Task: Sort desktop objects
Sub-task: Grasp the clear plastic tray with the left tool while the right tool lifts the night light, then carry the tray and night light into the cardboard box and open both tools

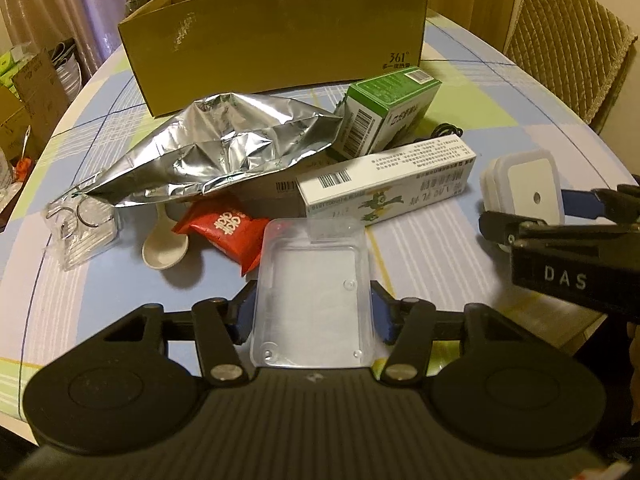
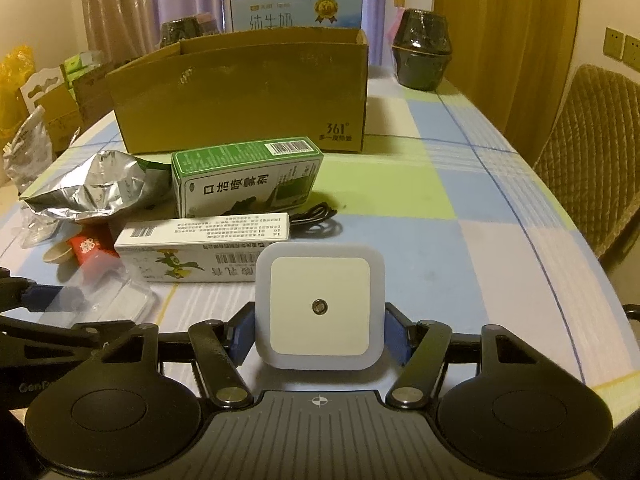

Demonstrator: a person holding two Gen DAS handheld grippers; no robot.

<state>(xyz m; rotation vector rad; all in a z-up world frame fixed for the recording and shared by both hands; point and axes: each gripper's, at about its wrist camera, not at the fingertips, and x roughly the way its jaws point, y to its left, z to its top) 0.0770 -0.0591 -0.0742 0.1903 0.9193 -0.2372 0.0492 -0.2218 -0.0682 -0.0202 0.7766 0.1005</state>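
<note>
At bottom centre of the left view the left gripper point(image 1: 312, 312) clasps a clear tray point(image 1: 310, 292), while the right gripper point(image 2: 320, 328) grips a white night light point(image 2: 320, 312) low in its frame, the cardboard box point(image 1: 276, 36) standing open at top centre.

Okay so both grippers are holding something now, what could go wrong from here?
1. The clear plastic tray in the left gripper looks thin; squeezing could buckle it or let it slip.
2. The right gripper holds the white night light by its smooth edges; tilting toward the cardboard box might drop it.
</note>
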